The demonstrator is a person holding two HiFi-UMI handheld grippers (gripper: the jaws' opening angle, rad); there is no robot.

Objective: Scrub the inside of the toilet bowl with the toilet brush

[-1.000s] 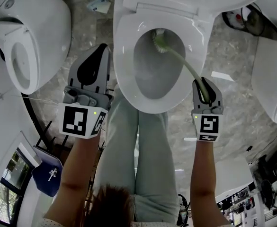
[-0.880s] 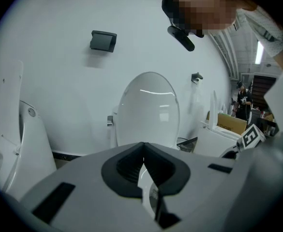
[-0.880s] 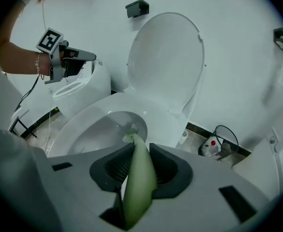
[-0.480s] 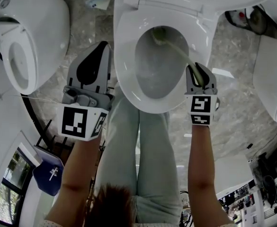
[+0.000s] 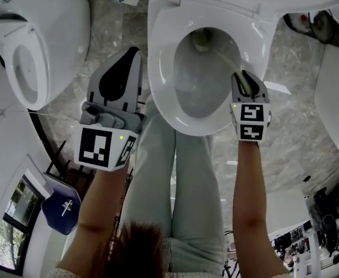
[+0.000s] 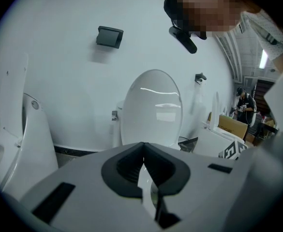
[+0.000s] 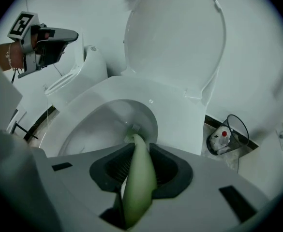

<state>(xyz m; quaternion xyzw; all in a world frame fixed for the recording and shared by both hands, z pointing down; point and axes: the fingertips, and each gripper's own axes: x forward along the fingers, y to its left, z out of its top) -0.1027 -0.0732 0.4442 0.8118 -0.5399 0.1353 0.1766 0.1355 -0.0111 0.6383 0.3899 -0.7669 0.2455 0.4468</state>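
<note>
Head cam looks steeply down on the white ceramic toilet bowl (image 5: 159, 74). Left gripper view sits low, facing a raised white oval lid (image 6: 151, 108); right gripper view tilts down, close, sharing that bowl's inside.

Toilet bowl (image 5: 160, 80): glossy white ceramic w/ bright highlights on the rim. Raised lid (image 7: 175, 37), at 12 o'clock in the right gripper view, looked like smooth, shiny plastic. Toilet brush (image 5: 224, 59) handle was smooth pale-green plastic w/ a satin sheen; bristles too blurred to judge. Left claw (image 5: 133, 54) & right claw (image 5: 242, 75) had matt grey plastic shells w/ black ribbed, rubbery-looking pads. Floor (image 5: 108, 33) was mottled grey stone, semi-polished. Second toilet (image 5: 59, 33) at 10 o'clock: same glossy glaze. Trousers (image 5: 157, 172) were pale matt cloth. Bin (image 7: 228, 134) at 4 o'clock: thin dark wire.
</note>
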